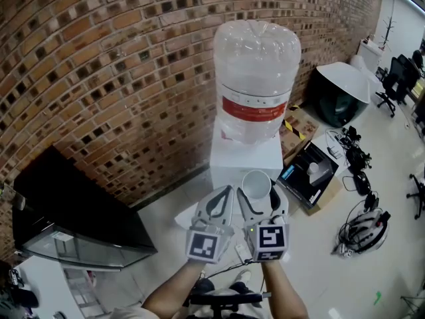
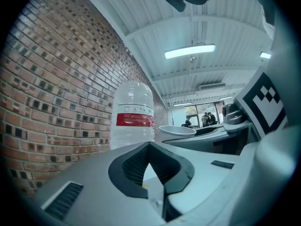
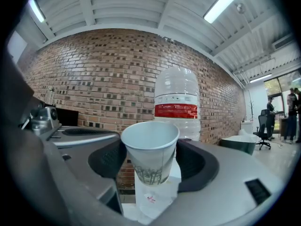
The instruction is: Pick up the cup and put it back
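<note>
White paper cup (image 3: pixel 150 149) with a tree print sits pinched between the right gripper's (image 1: pixel 257 193) jaws, low centre of the frame, held in the air. The left gripper (image 2: pixel 149 168) just beside it is pressed together, empty. The pick-up looks done; setting it back, likely at the white water dispenser (image 1: pixel 246 158) beyond, is left.

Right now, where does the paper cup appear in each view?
Head view: paper cup at centre, in the right gripper, just below the water bottle.
Left gripper view: only its rim, right of centre.
Right gripper view: centre, between the jaws.
Shared landmark: the red-banded water bottle.
</note>
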The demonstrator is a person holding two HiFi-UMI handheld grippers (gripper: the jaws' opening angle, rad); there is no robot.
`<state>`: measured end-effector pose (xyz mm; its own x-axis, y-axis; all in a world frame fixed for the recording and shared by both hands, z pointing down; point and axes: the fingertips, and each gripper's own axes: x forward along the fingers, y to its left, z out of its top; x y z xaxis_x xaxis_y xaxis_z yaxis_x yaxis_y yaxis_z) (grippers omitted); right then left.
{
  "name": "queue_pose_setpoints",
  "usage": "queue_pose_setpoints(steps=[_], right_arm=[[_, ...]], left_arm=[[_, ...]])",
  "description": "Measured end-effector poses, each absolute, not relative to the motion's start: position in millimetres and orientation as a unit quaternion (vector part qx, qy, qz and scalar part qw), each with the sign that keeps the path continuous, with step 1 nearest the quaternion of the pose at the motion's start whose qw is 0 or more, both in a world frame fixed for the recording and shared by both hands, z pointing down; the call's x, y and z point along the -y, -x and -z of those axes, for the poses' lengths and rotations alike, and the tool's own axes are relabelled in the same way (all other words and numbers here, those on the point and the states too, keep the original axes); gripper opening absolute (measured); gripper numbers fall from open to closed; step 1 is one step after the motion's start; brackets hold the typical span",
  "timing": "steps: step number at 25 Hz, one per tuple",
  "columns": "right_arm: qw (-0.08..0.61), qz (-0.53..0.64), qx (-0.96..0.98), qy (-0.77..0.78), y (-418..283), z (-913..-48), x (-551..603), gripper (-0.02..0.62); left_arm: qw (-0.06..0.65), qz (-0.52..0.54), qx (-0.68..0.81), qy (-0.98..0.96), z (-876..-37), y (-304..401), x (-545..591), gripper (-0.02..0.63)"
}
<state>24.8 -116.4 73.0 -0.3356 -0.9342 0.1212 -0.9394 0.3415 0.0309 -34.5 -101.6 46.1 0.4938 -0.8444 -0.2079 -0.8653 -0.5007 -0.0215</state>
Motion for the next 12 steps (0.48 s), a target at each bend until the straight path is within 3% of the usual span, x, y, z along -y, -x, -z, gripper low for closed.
queue_pose_setpoints(steps=[12], right_arm=[[0.065,-0.034,0.816,-0.573,-28,-105,128,0.337]], left_arm=[[0.062,-0.071,-0.496,0.863,-69,27,120,-0.009]])
